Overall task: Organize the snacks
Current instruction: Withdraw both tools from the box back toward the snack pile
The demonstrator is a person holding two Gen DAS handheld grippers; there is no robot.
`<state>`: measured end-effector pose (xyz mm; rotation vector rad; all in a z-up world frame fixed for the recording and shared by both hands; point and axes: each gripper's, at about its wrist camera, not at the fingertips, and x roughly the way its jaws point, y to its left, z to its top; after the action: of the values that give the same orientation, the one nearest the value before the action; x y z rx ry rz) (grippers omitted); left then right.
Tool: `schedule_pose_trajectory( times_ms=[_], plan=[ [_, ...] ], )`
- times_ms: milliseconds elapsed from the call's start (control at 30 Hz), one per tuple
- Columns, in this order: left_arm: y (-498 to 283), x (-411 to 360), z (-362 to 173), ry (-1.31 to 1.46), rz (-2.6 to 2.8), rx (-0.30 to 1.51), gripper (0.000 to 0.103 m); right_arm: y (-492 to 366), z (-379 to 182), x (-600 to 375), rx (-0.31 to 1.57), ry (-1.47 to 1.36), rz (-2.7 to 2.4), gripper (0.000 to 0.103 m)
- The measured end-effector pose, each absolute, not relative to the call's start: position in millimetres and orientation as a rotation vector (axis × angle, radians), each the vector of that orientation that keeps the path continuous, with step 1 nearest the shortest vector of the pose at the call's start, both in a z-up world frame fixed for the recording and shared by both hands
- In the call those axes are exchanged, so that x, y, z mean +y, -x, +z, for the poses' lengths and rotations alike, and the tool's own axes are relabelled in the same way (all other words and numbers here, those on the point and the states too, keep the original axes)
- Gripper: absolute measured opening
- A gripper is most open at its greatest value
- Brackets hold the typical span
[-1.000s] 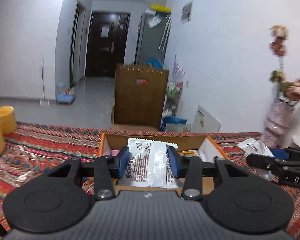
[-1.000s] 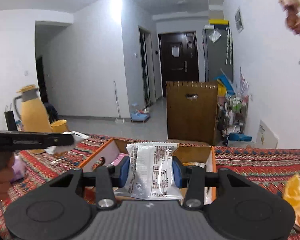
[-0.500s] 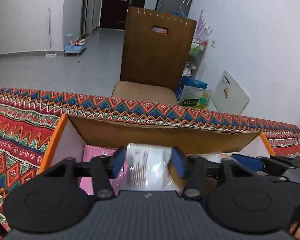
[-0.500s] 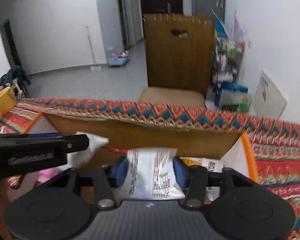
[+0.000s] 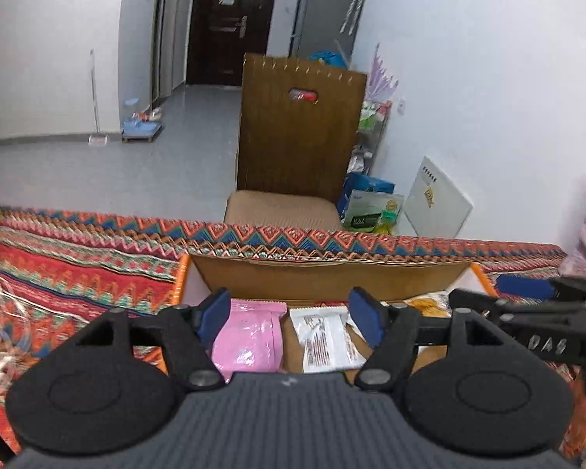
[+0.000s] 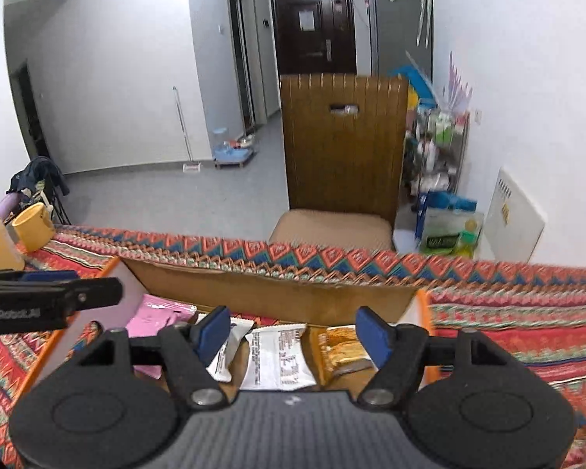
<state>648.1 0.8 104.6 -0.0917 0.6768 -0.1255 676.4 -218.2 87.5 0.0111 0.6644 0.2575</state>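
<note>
The left gripper [image 5: 291, 322] is held with its blue-padded jaws spread wide and nothing between them, directly above the cardboard box [image 5: 328, 279]. The right gripper [image 6: 293, 330] is likewise seen with jaws parted and empty over the same box [image 6: 269, 295].

Inside the box, a pink packet [image 5: 250, 338] lies at the left, and a white printed snack packet [image 5: 326, 340] is laid just beside it. In the right wrist view a second white packet [image 6: 279, 355] is seen flat on the box floor, with a gold-wrapped snack [image 6: 342, 349] next to it towards the orange-edged right wall; what is printed on it cannot be read through the blur.

The box rests on a patterned red tablecloth [image 6: 508, 301]. Beyond the table edge a brown chair [image 6: 343, 156] is placed, and a dark door [image 6: 312, 27] is seen at the far end.
</note>
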Motion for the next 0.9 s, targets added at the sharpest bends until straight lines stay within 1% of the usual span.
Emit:
schedule_pose_trajectory(
  times_ms=[133,200,267,333,400,467,500,533,733,900],
  plan=[
    [-587,6,140,0.062,-0.171,0.611,0.079,-630,123,-237,0.616,-0.004,0.262,0.082],
    [-550,7,156,0.038,-0.186,0.579,0.085,-598,140,-245,0.591,-0.005,0.270,0.084],
    [-515,8,168,0.013,-0.204,0.550,0.087,-563,154,-254,0.564,0.004,0.276,0.090],
    [-475,10,177,-0.011,-0.212,0.518,0.091,-523,167,-263,0.528,0.011,0.281,0.094],
    [-435,14,182,-0.019,-0.218,0.489,0.098,-488,175,-271,0.500,0.007,0.284,0.095],
    [-393,16,183,-0.030,-0.232,0.457,0.101,-447,181,-280,0.470,-0.006,0.296,0.097],
    [-371,17,182,-0.036,-0.235,0.443,0.101,-430,183,-283,0.457,-0.011,0.302,0.099],
    [-352,18,180,-0.039,-0.239,0.429,0.102,-407,184,-287,0.439,-0.019,0.308,0.103],
    [-250,33,160,-0.038,-0.214,0.366,0.103,-304,172,-296,0.341,-0.033,0.305,0.103],
    [-189,36,134,-0.017,-0.165,0.350,0.103,-234,147,-296,0.275,0.011,0.288,0.103]
  ],
)
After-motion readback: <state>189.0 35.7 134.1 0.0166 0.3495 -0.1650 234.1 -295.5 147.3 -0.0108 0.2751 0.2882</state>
